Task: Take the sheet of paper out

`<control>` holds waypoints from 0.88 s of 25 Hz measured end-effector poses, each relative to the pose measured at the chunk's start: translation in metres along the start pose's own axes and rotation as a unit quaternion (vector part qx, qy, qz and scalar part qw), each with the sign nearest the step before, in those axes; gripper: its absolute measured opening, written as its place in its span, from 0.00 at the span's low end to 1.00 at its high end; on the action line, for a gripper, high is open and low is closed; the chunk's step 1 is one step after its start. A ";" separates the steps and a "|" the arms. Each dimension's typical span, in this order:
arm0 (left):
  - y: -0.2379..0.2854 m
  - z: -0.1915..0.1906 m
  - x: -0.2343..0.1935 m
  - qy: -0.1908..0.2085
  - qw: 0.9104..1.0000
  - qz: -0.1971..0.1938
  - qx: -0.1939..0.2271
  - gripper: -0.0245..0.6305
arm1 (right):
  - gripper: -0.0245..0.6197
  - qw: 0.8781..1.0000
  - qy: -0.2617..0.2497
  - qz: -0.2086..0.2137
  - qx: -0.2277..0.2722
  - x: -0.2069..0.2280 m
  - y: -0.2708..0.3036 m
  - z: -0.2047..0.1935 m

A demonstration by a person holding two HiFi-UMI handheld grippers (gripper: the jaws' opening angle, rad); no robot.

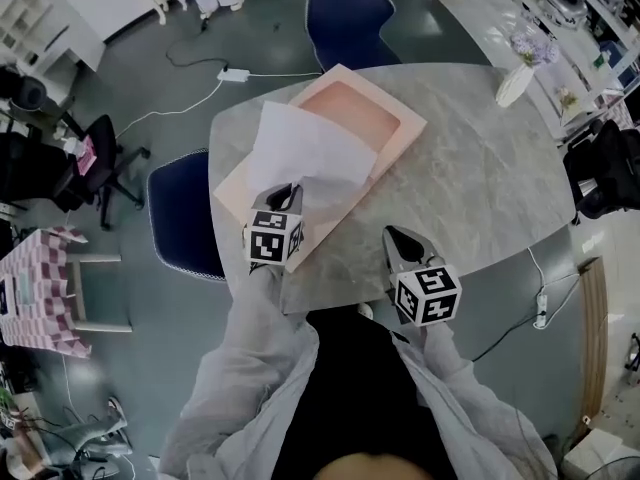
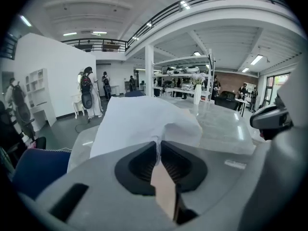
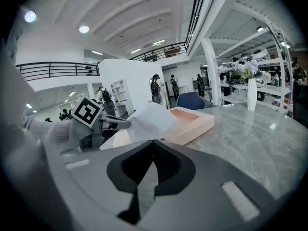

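A white sheet of paper rises crumpled off the open pink box and its flat pink lid at the table's left. My left gripper is shut on the sheet's near edge. In the left gripper view the paper bulges up just past the pinching tips. My right gripper hovers over bare table near the front edge, shut with nothing in it. The right gripper view shows its tips together, with the box, the paper and the left gripper beyond.
The grey marble table carries a white vase of flowers at its far right. Blue chairs stand at the far side and the left side. A cable and power strip lie on the floor.
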State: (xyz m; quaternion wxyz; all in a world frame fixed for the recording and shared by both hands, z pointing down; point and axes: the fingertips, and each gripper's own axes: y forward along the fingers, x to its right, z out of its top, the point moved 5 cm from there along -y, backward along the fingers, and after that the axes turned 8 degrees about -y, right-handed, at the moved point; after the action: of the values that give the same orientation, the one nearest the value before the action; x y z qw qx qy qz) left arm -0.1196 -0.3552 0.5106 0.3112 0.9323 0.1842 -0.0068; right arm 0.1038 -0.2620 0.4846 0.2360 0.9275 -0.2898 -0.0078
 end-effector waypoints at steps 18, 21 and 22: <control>-0.119 -0.014 0.041 -0.071 0.992 0.010 0.103 0.09 | 0.05 0.999 -0.016 0.030 0.034 -0.019 -0.047 0.009; -0.140 -0.023 0.045 -0.086 0.989 0.009 0.121 0.09 | 0.05 0.998 -0.029 0.046 0.043 -0.028 -0.046 0.017; -0.147 -0.027 0.046 -0.090 0.988 0.009 0.125 0.09 | 0.05 0.997 -0.034 0.051 0.046 -0.032 -0.045 0.018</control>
State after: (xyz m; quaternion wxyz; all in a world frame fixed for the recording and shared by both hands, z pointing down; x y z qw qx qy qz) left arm -0.1307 -0.2154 0.4419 0.2078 0.9610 0.1449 -0.1111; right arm 0.0981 -0.2199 0.4443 0.1827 0.9207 -0.3445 -0.0142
